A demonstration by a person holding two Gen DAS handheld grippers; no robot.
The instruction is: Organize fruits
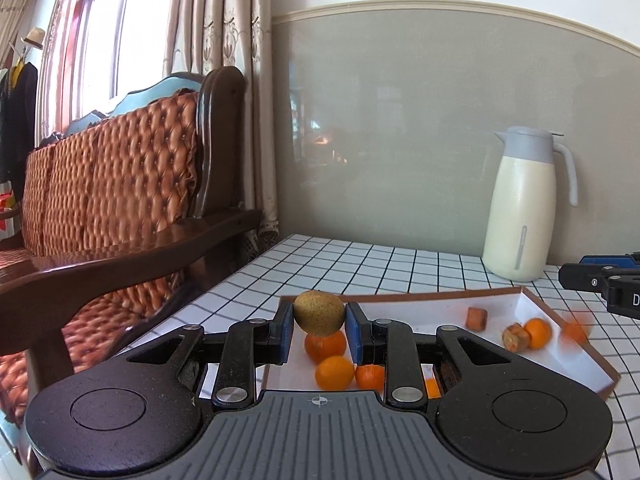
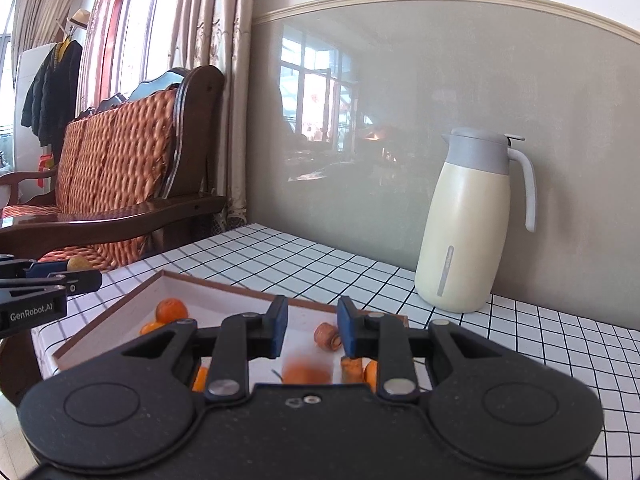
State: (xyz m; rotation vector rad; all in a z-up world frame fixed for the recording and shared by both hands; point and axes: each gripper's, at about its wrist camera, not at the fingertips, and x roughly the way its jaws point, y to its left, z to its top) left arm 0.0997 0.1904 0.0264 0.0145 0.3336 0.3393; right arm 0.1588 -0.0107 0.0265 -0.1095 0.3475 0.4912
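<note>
Clamped between the blue pads of the left gripper [image 1: 319, 330] is a brownish-green kiwi [image 1: 319, 313], held in the air above the near left corner of a shallow white tray with a brown rim [image 1: 436, 295]. Directly under the kiwi, on the tray floor, sit three small oranges [image 1: 325, 346] bunched together. Toward the tray's right side lie an orange-brown cut chunk of fruit [image 1: 476, 317], a second brownish piece [image 1: 516, 336] and another orange [image 1: 539, 333] just beside it; a blurred orange shape [image 1: 575, 330] shows at the tray's right wall.

In the right wrist view, the right gripper [image 2: 312, 330] has its jaws drawn in to a narrow gap, with nothing pressed between the pads. It hangs over the tray [image 2: 108, 309]; beyond the gap lies a brownish rolled piece [image 2: 326, 335], and below it, near the camera body, a blurred orange [image 2: 306, 372]. Whether that blurred orange rests on the tray or is in the air cannot be told. Another cut piece [image 2: 352, 367] lies at the gripper's right finger. An orange [image 2: 171, 309] sits toward the tray's far left corner.

The tray rests on a white tablecloth with a black grid [image 1: 360, 264]. Behind the tray, against the grey wall, stands a cream jug with a grey lid [image 1: 524, 204]. Left of the tray is a wooden sofa with orange cushions [image 1: 112, 184].
</note>
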